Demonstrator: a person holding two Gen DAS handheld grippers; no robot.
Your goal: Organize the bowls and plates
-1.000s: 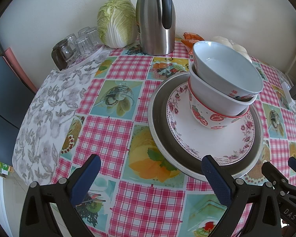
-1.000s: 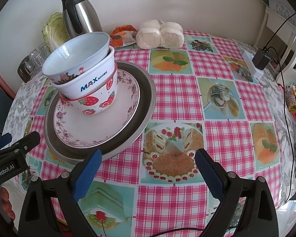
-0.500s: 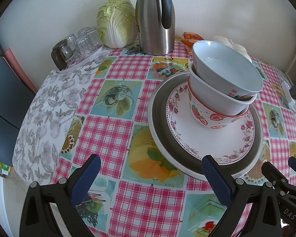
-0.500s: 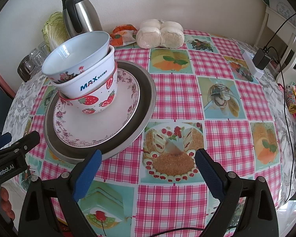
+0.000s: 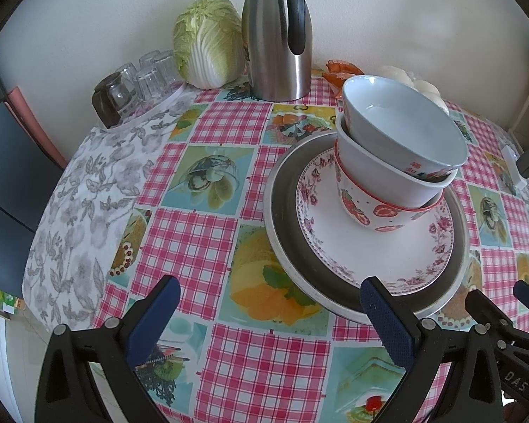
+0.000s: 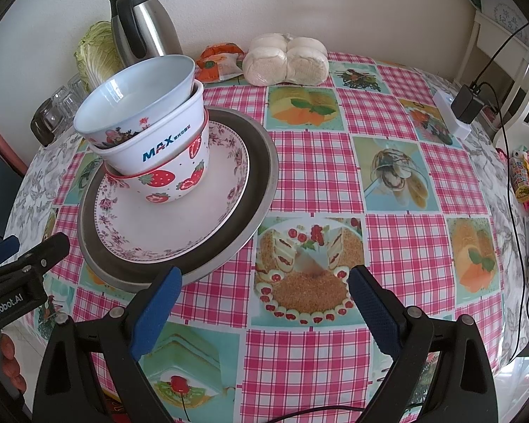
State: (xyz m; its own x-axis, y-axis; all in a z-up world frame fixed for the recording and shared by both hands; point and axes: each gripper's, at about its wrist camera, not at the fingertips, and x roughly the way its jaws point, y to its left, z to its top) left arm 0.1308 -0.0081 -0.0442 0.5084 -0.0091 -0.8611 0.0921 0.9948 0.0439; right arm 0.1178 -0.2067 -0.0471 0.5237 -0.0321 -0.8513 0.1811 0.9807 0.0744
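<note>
A grey metal plate [image 5: 282, 218] [image 6: 261, 162] lies on the checked tablecloth with a floral plate [image 5: 388, 257] [image 6: 151, 225] on it. Three bowls nest on the floral plate: a strawberry bowl [image 5: 366, 208] [image 6: 180, 179] at the bottom, a white "MAX" bowl [image 5: 370, 169] [image 6: 158, 148] in it, and a tilted pale blue bowl [image 5: 402, 123] [image 6: 137, 105] on top. My left gripper [image 5: 269, 313] hangs open near the stack's front edge. My right gripper [image 6: 264, 296] is open too, just right of the stack. Neither holds anything.
A steel thermos jug [image 5: 277, 35] [image 6: 141, 24], a cabbage [image 5: 208, 42] and upturned glasses [image 5: 141, 77] stand at the back. Wrapped buns [image 6: 285, 60] and an orange packet [image 6: 218, 60] lie behind the stack. A charger and cable [image 6: 465, 102] sit at the right edge.
</note>
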